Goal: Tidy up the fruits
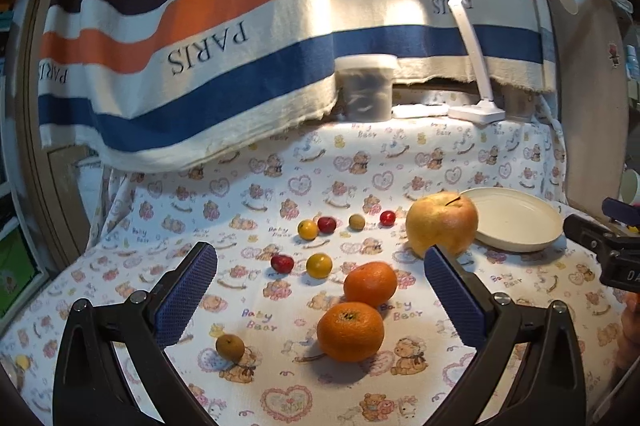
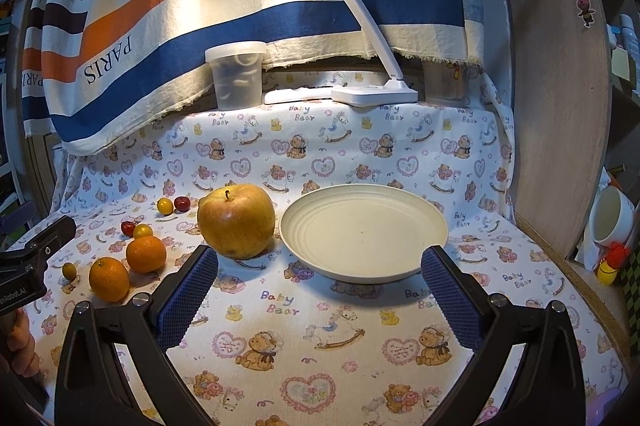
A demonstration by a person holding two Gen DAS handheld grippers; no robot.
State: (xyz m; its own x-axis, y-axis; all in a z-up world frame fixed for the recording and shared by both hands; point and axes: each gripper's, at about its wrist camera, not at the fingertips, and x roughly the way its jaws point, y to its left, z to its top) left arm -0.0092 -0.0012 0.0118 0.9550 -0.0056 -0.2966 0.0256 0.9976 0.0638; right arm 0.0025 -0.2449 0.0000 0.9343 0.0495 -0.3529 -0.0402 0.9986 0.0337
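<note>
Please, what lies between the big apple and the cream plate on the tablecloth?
Nothing lies between them. In the right wrist view the apple and the plate sit side by side, with only a narrow strip of tablecloth showing.

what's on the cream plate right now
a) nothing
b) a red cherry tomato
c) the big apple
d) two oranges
a: the cream plate shows only its bare ridged surface, the apple sits on the cloth just to its left, and the two oranges lie further left on the cloth.
</note>
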